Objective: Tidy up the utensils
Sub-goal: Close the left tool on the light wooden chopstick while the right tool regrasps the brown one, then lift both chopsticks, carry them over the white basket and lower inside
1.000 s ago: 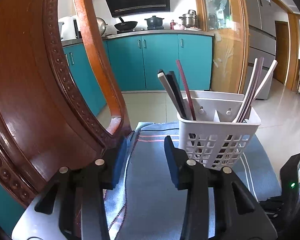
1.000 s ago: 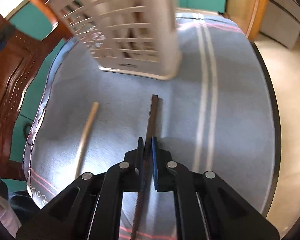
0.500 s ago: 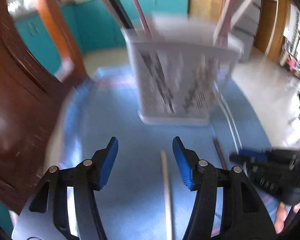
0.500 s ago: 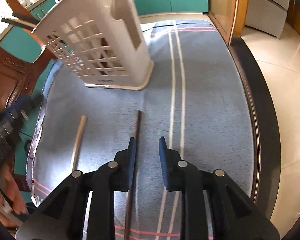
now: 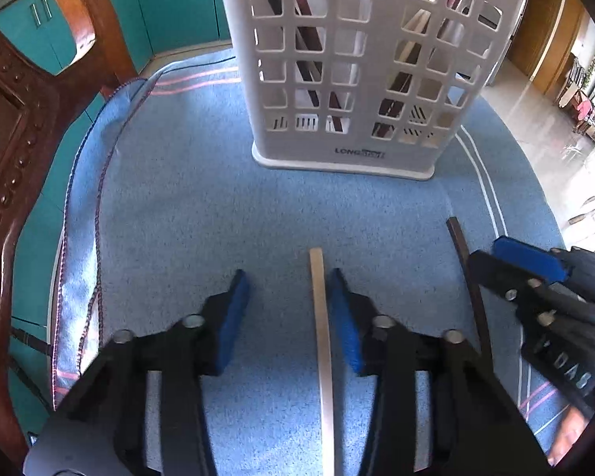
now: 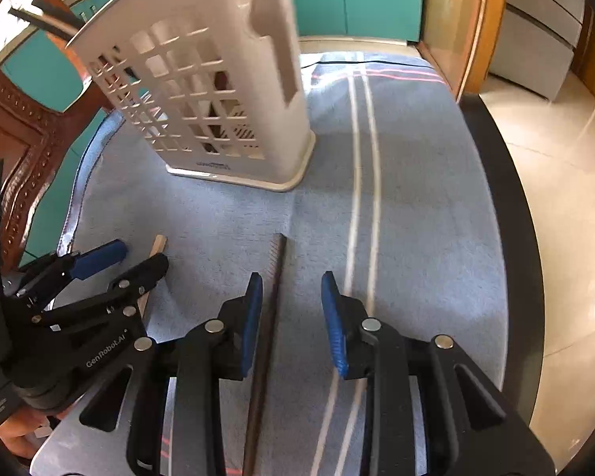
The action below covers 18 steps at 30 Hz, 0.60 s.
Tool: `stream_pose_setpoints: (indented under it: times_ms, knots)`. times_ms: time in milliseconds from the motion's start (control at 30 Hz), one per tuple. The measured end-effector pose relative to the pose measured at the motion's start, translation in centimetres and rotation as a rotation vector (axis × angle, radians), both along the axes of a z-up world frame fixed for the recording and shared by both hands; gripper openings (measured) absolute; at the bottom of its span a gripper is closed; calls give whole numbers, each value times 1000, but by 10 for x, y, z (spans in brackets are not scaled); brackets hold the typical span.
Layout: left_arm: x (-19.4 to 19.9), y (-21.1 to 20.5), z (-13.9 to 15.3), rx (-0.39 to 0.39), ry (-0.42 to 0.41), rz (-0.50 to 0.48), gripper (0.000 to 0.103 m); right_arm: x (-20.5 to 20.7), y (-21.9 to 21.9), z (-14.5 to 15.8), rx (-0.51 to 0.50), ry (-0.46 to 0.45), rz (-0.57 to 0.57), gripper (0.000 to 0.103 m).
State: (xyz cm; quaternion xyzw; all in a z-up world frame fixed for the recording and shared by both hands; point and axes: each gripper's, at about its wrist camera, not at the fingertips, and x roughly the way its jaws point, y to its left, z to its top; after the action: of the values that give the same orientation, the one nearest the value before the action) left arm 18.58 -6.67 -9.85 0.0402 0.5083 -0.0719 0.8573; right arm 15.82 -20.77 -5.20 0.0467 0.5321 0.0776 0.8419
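Bare blue striped cloth (image 5: 202, 214) on the table lies open between both tools and the tall white plastic lattice basket (image 5: 361, 79) blocking the far middle, with the carved dark wooden chair back (image 5: 8, 150) crowding the left edge and the right side free

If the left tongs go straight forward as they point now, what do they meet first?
Probably the white basket. The left tongs stand open over the pale chopstick, and only bare cloth lies ahead before the basket's base.
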Motion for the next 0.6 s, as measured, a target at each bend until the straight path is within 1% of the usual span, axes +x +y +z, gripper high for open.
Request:
stream_pose_setpoints:
  times_ms: [33, 100, 133, 200, 233, 267, 333, 367, 433, 500, 567, 600]
  knots:
    - [-1, 1, 0, -1, -1, 1, 32, 2, 4, -2, -2, 0, 14, 31]
    - [3, -1, 2, 1, -4, -3, 21, 4, 12, -5, -19, 3, 33, 31]
    - [3, -1, 2, 2, -6, -5, 18, 6, 16, -6, -32, 6, 38, 31]
    - [3, -2, 2, 10, -13, -8, 9, 7, 26, -8, -92, -12, 60, 29]
    - [3, -1, 3, 13, -16, -9, 9, 8, 31, -8, -117, -21, 72, 16]
    - [7, -1, 4, 7, -16, -5, 8, 7, 33, -8, -121, -25, 75, 9]
    - [9, 5, 5, -1, -18, 5, 7, 8, 33, -7, -82, -16, 76, 8]
    - [10, 8, 10, -6, -32, 12, 7, 8, 33, -7, -67, -14, 75, 8]
    - [11, 16, 27, -35, -66, 25, 7, 4, 32, 4, -43, -39, 78, 7]
    - [4, 25, 56, -83, -126, 36, 7, -3, 28, 22, -14, -79, 87, 7]
    - [-4, 29, 84, -118, -189, 34, 7, -18, 20, 52, 45, -144, 104, 7]
    - [-15, 34, 109, -142, -252, 30, 7, -24, 15, 66, 71, -173, 110, 7]
